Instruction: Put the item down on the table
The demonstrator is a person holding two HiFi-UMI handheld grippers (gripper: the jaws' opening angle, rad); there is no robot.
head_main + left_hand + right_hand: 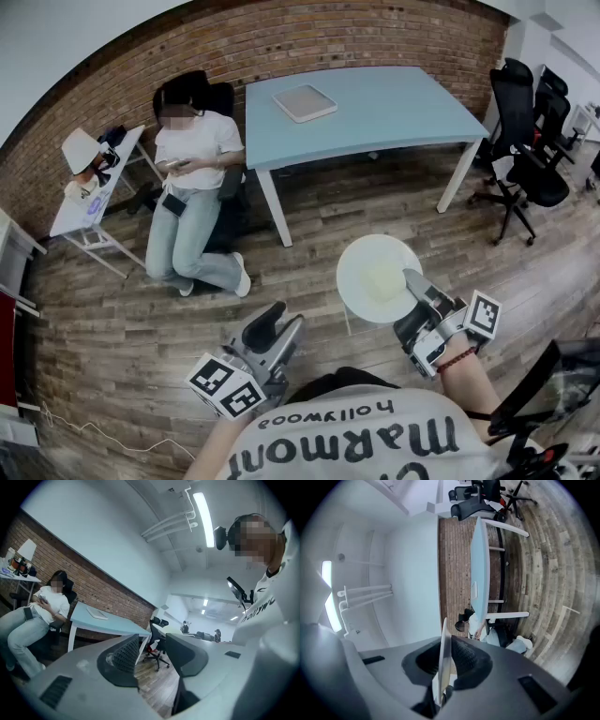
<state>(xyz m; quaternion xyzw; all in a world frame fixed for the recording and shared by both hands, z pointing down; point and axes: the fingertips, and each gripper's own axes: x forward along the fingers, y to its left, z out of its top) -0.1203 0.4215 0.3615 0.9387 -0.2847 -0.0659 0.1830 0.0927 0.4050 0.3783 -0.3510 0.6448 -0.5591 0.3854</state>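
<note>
A round white plate (377, 277) hangs level over the wooden floor, to my front right. My right gripper (413, 283) is shut on its near rim. In the right gripper view the plate (442, 663) shows edge-on, clamped between the two jaws of the right gripper (443, 662). My left gripper (284, 319) is low at the left, open and holding nothing; in its own view the left gripper (153, 652) has a clear gap between the jaws. The light blue table (384, 117) stands farther off by the brick wall, well beyond both grippers.
A square white tray (304, 102) lies on the blue table. A person (193, 178) sits on the floor left of the table. Black office chairs (525, 141) stand at the right. A small white side table (82, 206) with a lamp is at far left.
</note>
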